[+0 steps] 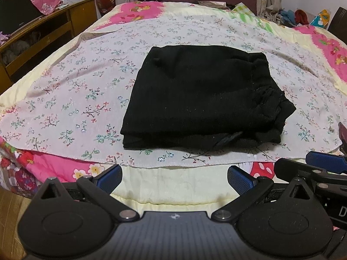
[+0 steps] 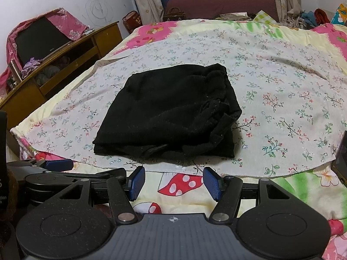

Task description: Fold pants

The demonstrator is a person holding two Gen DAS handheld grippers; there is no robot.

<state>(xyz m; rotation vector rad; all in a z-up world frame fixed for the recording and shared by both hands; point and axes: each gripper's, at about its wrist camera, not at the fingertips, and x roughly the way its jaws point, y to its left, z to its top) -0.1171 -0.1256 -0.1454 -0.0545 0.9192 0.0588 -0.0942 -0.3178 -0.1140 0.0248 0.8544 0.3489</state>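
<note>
Black pants lie folded into a compact stack on the floral sheet on the bed; they also show in the right wrist view. The waistband end bunches on the right of the stack. My left gripper is open and empty, held near the bed's front edge, short of the pants. My right gripper is open and empty, also short of the pants. The right gripper's blue pads show at the right edge of the left wrist view.
A wooden cabinet with a dark screen stands left of the bed. Bags and clothes pile up at the far side by the curtains. A dark object sits at the right edge.
</note>
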